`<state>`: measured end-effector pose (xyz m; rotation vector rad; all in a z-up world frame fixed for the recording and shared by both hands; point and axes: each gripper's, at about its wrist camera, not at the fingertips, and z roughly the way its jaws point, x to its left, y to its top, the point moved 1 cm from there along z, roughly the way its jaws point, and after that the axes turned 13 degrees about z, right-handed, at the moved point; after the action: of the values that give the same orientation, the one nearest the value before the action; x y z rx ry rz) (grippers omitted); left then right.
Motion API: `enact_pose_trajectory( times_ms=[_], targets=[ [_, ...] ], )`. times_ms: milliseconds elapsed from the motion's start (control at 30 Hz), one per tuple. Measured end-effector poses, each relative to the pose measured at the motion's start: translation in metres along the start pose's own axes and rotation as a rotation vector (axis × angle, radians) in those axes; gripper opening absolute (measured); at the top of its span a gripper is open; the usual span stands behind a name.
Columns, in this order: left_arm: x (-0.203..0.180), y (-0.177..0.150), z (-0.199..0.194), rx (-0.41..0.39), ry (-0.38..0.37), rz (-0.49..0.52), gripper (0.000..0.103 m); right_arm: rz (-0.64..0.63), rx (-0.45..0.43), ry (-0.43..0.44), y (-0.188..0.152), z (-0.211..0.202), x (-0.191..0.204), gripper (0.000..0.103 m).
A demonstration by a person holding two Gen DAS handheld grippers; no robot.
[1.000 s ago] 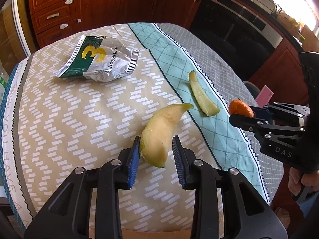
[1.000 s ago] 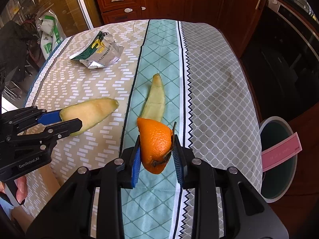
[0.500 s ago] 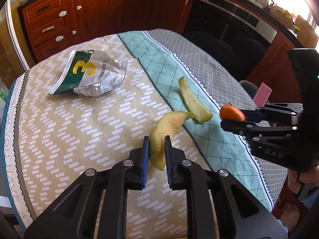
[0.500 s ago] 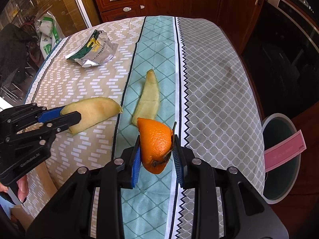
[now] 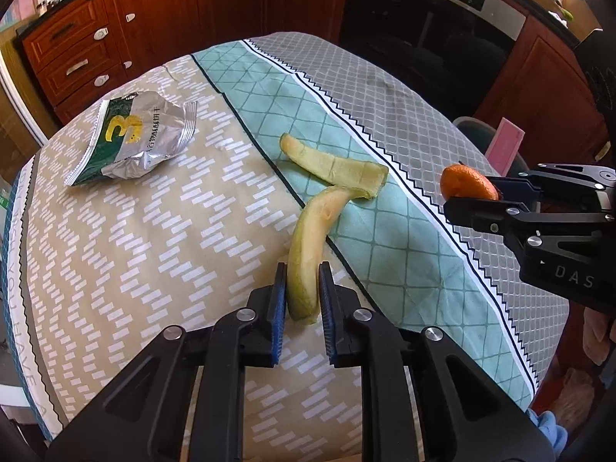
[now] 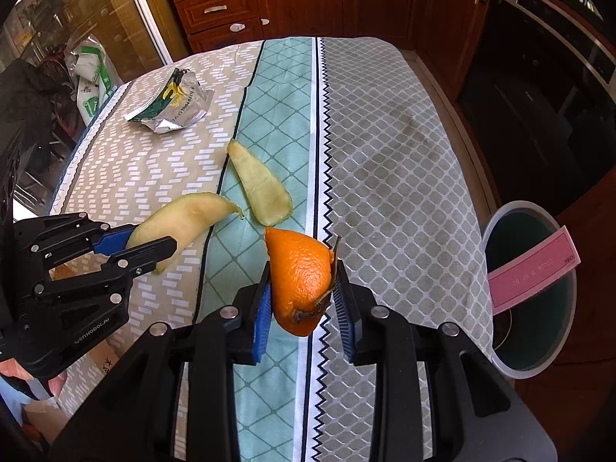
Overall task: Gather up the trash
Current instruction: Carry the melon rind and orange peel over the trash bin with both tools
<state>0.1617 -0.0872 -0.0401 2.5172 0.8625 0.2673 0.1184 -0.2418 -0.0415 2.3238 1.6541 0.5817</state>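
A home kitchen: wooden cabinets (image 5: pixel 127 27), built-in oven (image 5: pixel 435 34), cloth-covered table (image 6: pixel 385 154).

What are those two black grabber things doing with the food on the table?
A person is clearing trash off the table with a grabber in each hand. The left gripper has its fingers shut on a yellow-green peel. The right gripper holds an orange peel. A second peel and a crumpled snack wrapper lie on the tablecloth. A bin stands beside the table.
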Motion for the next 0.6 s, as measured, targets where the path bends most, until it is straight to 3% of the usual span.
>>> enact_pose_trajectory(
  times_ms=[267,467,600],
  targets=[
    [-0.021,0.01,-0.024,-0.018,0.054,0.017,0.015,0.031,-0.036,0.017,-0.004,-0.019,-0.021,0.028],
    [-0.048,0.035,-0.049,-0.062,0.025,0.064,0.015,0.092,-0.077,0.02,-0.009,-0.037,-0.057,0.028],
    [-0.083,0.056,-0.05,-0.076,-0.025,0.119,0.015,0.168,-0.102,0.006,-0.014,-0.05,-0.101,0.028]
  ],
)
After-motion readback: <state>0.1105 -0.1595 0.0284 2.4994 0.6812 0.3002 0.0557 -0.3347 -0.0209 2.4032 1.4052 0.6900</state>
